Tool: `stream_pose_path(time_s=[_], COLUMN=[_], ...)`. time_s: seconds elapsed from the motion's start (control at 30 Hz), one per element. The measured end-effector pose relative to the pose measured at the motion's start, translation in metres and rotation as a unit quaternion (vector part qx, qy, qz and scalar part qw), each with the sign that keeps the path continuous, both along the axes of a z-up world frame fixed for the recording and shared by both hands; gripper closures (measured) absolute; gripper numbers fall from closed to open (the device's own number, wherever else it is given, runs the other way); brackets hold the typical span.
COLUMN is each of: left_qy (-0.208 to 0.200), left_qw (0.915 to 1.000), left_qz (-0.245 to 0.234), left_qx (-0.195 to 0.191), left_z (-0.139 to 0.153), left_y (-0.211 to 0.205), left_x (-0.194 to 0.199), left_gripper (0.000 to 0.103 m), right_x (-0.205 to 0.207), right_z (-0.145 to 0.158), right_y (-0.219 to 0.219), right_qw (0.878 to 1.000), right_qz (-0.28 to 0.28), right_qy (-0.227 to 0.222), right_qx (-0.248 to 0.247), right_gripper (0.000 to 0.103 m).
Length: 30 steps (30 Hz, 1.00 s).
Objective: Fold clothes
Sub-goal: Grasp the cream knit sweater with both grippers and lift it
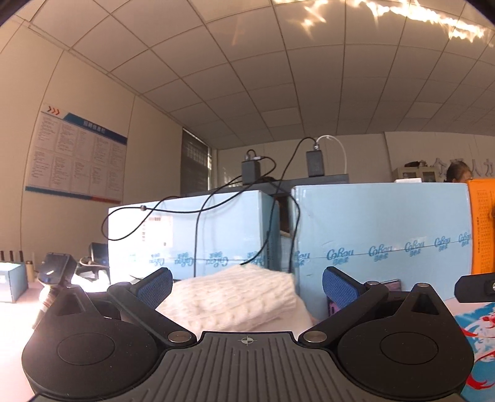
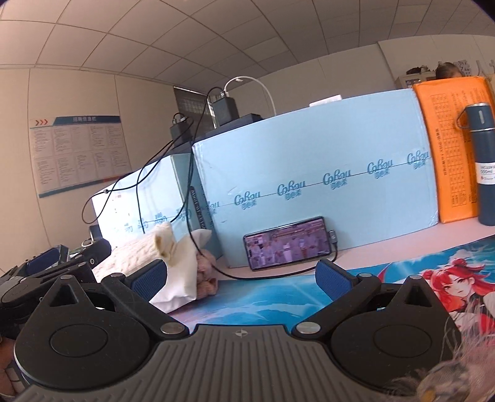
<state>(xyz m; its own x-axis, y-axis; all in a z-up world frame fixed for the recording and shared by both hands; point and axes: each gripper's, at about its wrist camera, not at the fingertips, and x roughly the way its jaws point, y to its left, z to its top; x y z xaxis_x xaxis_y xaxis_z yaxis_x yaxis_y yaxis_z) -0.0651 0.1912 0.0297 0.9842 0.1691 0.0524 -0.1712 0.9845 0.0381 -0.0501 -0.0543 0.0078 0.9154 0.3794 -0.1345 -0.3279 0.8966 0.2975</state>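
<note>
Pale-blue cartons (image 2: 324,173) wall off the back of the tabletop (image 2: 386,247), where a cream knit garment (image 1: 235,297) lies bunched just ahead of the left gripper (image 1: 247,287). Both it and the right gripper (image 2: 241,278) are spread, holding nothing. Folding looks barely begun; next comes pinching an edge. Its long axis cannot be told.

light: bright daylight, warm cast | glare: rippled sun patches on ceiling (image 1: 386,15) top right of left view; desk (image 1: 12,312) blown out white at left | blur: knit sweater (image 1: 235,297) soft (close to lens) | distortion: strong fisheye, walls and boxes bow, dark vignette corners | right view: evenly lit, phone screen (image 2: 287,247) glowing
</note>
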Motion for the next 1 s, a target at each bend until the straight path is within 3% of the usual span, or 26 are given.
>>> stream_pose_path(time_s=[0.1,0.23,0.37,0.43,0.5,0.63,0.73,0.77,0.9,1.0], left_qy=[0.021,0.049,0.060,0.063,0.072,0.075,0.062,0.059,0.057,0.061], left_qw=[0.9962,0.9771,0.9413,0.9238,0.9001,0.8688,0.8446,0.8413,0.8450,0.8430], left_qz=[0.032,0.040,0.035,0.013,-0.035,-0.069,-0.106,-0.113,-0.108,-0.101], left_qx=[-0.078,-0.203,-0.330,-0.378,-0.428,-0.485,-0.521,-0.525,-0.521,-0.525], left_z=[0.002,-0.004,-0.023,-0.035,-0.052,-0.073,-0.084,-0.084,-0.084,-0.086], left_y=[0.053,0.117,0.159,0.170,0.180,0.195,0.203,0.204,0.203,0.206], left_x=[0.008,0.020,0.029,0.038,0.051,0.059,0.060,0.060,0.059,0.060], left_gripper=[0.000,0.000,0.001,0.001,0.001,0.002,0.003,0.003,0.006,0.015], right_x=[0.016,0.042,0.070,0.085,0.099,0.127,0.149,0.156,0.178,0.176], right_z=[0.004,0.010,0.010,0.009,0.005,0.001,0.002,0.002,0.000,-0.004], right_y=[0.022,0.053,0.081,0.094,0.105,0.127,0.146,0.151,0.169,0.177], right_qw=[0.999,0.997,0.991,0.986,0.977,0.961,0.961,0.961,0.956,0.960], right_qz=[0.027,0.059,0.085,0.101,0.125,0.162,0.142,0.132,0.109,0.085], right_qy=[0.014,0.039,0.078,0.102,0.126,0.157,0.172,0.182,0.216,0.206], right_qx=[0.013,0.033,0.063,0.086,0.119,0.162,0.163,0.161,0.165,0.170], right_gripper=[0.000,0.000,0.000,0.000,0.000,0.000,0.000,0.000,0.000,0.005])
